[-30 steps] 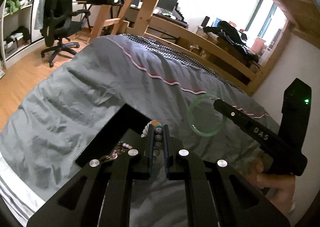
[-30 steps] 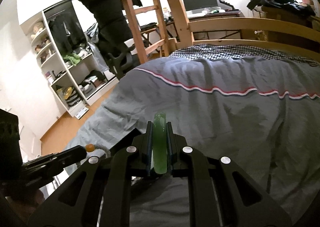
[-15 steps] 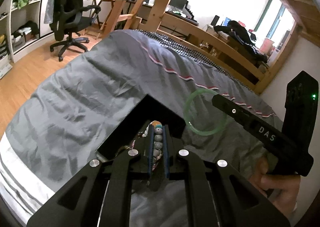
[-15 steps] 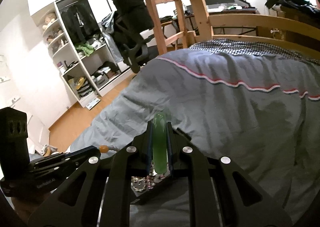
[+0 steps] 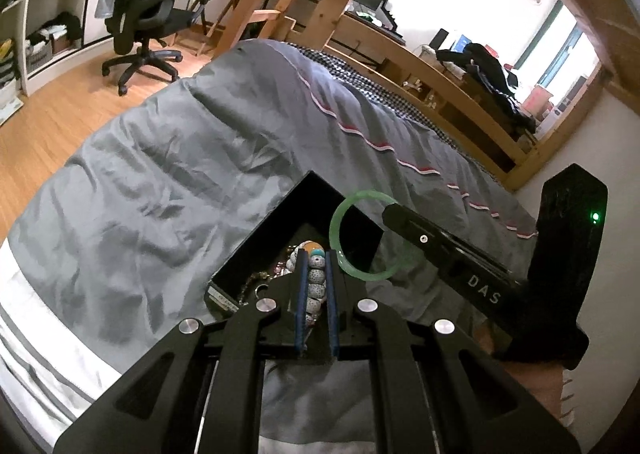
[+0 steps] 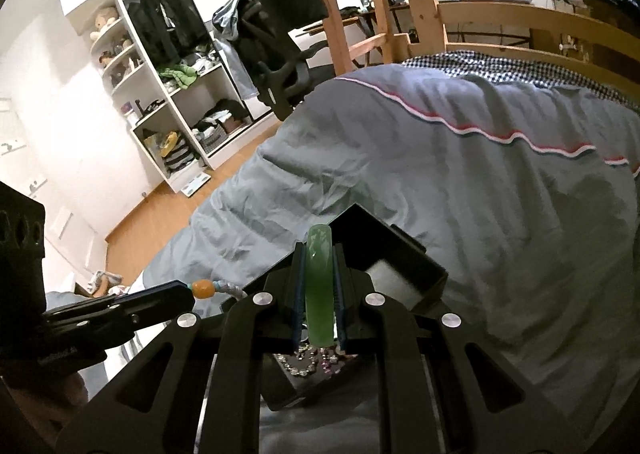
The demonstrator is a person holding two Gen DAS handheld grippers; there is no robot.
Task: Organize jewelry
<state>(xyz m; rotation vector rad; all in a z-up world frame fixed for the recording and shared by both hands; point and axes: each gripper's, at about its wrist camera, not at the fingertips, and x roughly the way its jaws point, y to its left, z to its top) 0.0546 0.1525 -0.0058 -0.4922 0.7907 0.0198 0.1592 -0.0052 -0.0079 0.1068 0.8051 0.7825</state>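
A black open jewelry box lies on the grey bed cover, with chains and beads inside; it also shows in the right wrist view. My left gripper is shut on a beaded bracelet with speckled grey, teal and orange beads, held over the box. My right gripper is shut on a green jade bangle, also over the box. The bangle and right gripper show in the left wrist view, just right of my left gripper. The left gripper shows low left in the right wrist view.
The grey bed cover with a red and white stripe spreads around the box. A wooden bed frame and ladder stand beyond. An office chair and shelves stand on the wood floor to the left.
Both grippers have moved forward and down toward the box, each keeping its piece. The box now lies right under both sets of fingers.
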